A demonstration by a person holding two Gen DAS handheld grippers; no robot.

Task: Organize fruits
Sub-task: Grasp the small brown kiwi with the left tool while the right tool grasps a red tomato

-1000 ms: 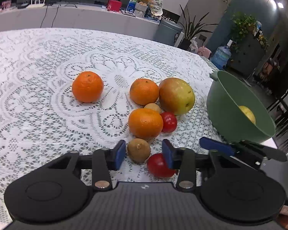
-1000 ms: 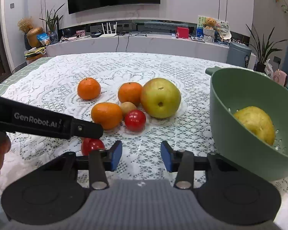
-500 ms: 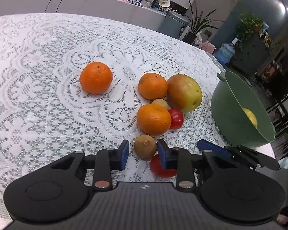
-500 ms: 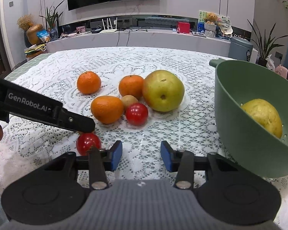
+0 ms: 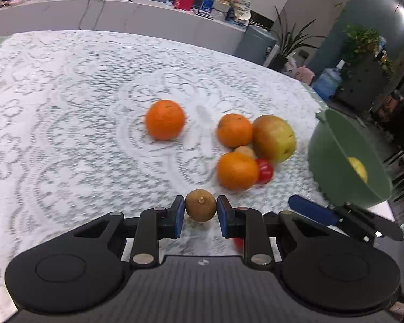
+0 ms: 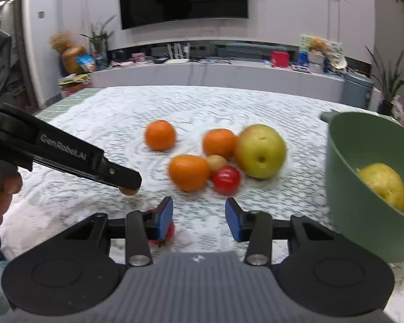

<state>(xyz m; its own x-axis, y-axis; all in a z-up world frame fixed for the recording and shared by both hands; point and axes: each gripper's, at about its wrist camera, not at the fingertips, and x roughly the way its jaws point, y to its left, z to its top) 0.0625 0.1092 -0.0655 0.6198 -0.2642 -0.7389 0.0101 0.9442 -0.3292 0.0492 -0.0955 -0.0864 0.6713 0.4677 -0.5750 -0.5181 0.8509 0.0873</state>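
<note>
Brown small fruit [image 5: 201, 205] pinched in left gripper [image 5: 201, 216], just lifted; right gripper [image 6: 199, 219] narrow, empty. Next: carry over to green bowl [image 5: 334, 145], release inside.

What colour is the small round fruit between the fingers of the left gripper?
Brownish tan, the small fruit shows best in the left wrist view.

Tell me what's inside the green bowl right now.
One yellow fruit lies against the inner wall of the green bowl. The near wall and the frame edge hide the rest of the bowl's bottom, so anything else in there can't be seen.
</note>
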